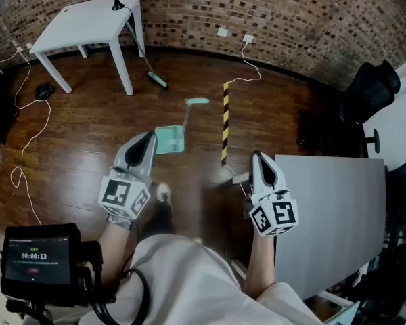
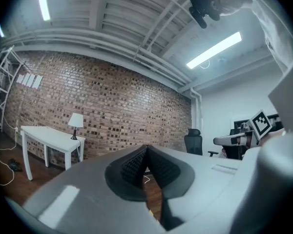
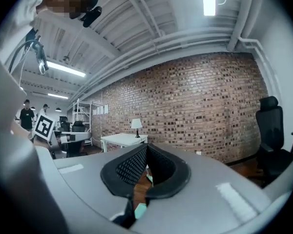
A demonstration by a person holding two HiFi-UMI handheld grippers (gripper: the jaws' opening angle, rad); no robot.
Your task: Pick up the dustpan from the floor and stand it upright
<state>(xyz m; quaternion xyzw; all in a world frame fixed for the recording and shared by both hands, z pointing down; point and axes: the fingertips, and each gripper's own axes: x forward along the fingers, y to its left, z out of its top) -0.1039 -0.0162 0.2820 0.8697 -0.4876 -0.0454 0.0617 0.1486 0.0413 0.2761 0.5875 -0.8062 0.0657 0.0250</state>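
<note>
open floor (image 1: 88, 134) to dustpan (image 1: 170, 139), grey table (image 1: 325, 215) right

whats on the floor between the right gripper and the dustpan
In the head view, a yellow-and-black striped strip lies on the wooden floor between the right gripper and the teal dustpan; the rest of that stretch is bare boards.

The wood floor (image 1: 88, 134) carries a teal dustpan (image 1: 170, 141). Just right of the dustpan lies a yellow-black strip (image 1: 224, 124). Beyond it are a broom (image 1: 156, 79) and a white bench (image 1: 88, 26), and well left a cable (image 1: 28, 151).
</note>
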